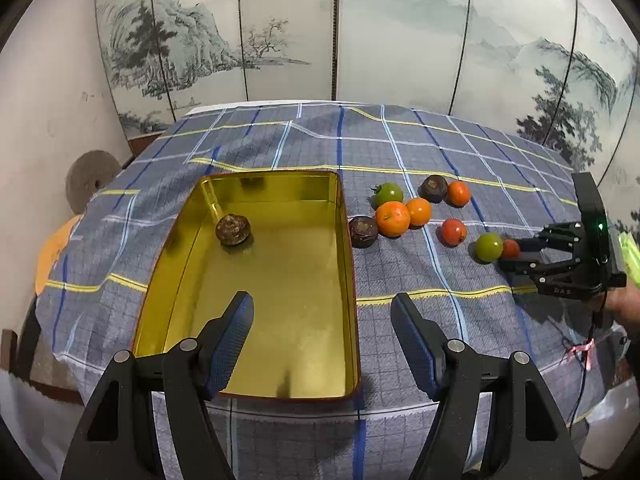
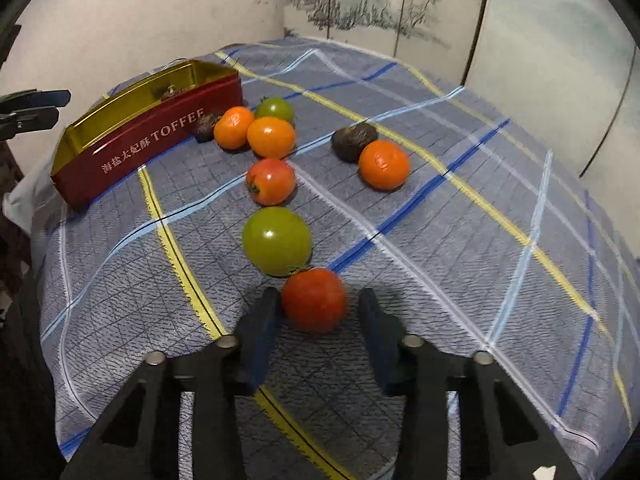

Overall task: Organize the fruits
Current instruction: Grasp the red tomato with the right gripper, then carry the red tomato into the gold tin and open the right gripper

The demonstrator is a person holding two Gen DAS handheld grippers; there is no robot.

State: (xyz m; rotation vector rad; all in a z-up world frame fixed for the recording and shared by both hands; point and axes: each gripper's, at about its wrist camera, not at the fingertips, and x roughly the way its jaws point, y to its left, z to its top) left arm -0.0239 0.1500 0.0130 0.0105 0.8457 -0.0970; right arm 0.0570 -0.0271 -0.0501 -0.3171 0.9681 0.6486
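Red tomato: sits between your right gripper fingers, jaws spread, not clamped.
Left gripper: yours hangs agape above the tin.

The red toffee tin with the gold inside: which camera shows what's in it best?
The left wrist view: it looks down into the red toffee tin, showing one dark brown round fruit on the gold floor. The right wrist view mostly shows its lettered red side; the fruit barely peeks over the rim.

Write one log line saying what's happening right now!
left gripper: open over tin | right gripper: open around red tomato | tin holds one brown fruit
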